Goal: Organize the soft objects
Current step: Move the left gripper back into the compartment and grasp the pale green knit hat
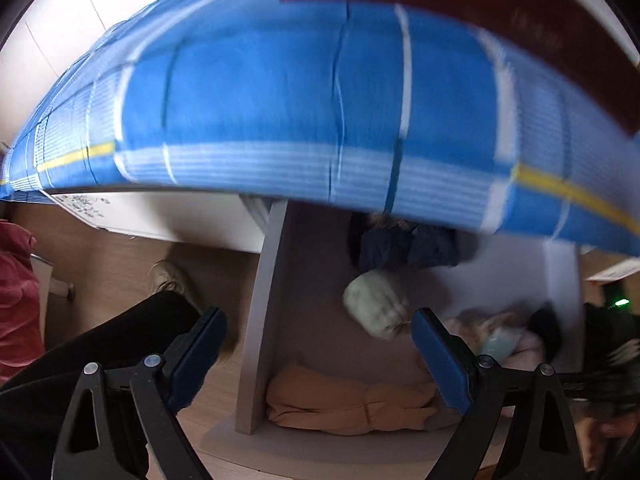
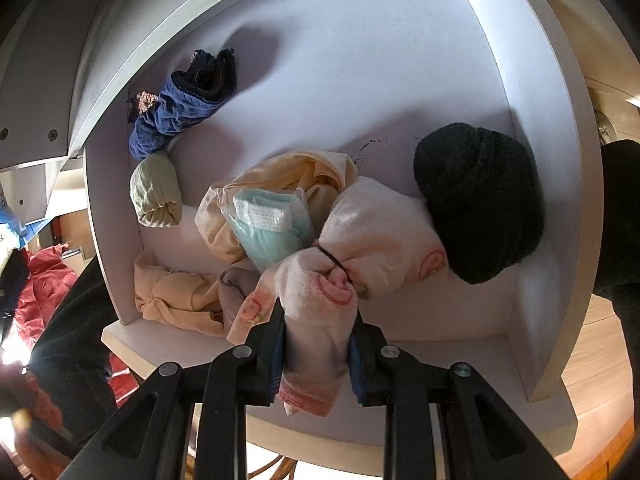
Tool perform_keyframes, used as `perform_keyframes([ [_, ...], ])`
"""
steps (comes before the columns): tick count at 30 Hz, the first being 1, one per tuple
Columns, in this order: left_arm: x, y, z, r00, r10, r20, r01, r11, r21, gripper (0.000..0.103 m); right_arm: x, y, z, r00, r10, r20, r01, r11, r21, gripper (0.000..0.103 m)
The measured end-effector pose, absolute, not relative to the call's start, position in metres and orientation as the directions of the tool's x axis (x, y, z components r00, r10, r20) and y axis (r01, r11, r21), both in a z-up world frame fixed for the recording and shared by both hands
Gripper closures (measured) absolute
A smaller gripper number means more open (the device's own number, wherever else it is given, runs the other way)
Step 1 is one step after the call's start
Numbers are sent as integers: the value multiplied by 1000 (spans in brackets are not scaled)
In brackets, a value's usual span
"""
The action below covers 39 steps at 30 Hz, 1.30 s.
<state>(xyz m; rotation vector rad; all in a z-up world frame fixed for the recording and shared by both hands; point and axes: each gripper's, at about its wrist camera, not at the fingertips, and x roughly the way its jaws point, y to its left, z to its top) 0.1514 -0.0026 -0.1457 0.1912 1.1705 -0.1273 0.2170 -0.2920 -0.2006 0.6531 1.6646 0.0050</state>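
Risk: the pale pink smiley-print cloth bundle tied with a black band [image 2: 360,248] may drag the mint cloth in a clear bag [image 2: 268,228] along with it.
Right gripper [image 2: 316,356]: jaws clenched on the bundle's loose end.
Left gripper [image 1: 320,344]: jaws released, empty, above the drawer.
White drawer [image 2: 552,184]: holds the bundle, black knit hat [image 2: 480,200], blue rolled garment [image 2: 172,116], pale green sock roll [image 2: 156,192], peach cloth [image 2: 176,296].

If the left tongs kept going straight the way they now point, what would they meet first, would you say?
Probably the rolled pale green cloth on the shelf floor, which shows just above the gap between the open left tongs. Depth is unclear, so they might reach bare shelf floor beside it instead.
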Motion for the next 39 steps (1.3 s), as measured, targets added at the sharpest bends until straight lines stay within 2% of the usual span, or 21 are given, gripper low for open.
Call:
perform_keyframes([
  [9,154,-8,-185,329,44,-943,183,977,109,7,217,-293,-201,-56,415,-908,409,839,358,78],
  [12,158,-6,-197,291,23,-957,164,984,73,7,217,-293,-201,-56,415,-908,409,839,359,78],
  [18,168,-5,-232,177,-92,-980,61,995,-82,4,217,-293,-202,-58,417,-907,409,839,360,78],
  [22,175,-4,-249,147,-112,-983,10,994,-111,4,217,-292,-202,-60,414,-908,405,842,357,78],
  [34,191,-22,-279,152,-93,-984,17,996,-91,4,217,-285,-205,-74,403,-912,387,855,346,77],
  [36,191,-22,-283,153,-115,-982,34,993,-111,8,218,-282,-206,-78,395,-915,379,861,339,78],
  [39,188,-20,-288,151,-137,-979,55,990,-130,21,219,-279,-206,-80,379,-922,365,872,327,78],
])
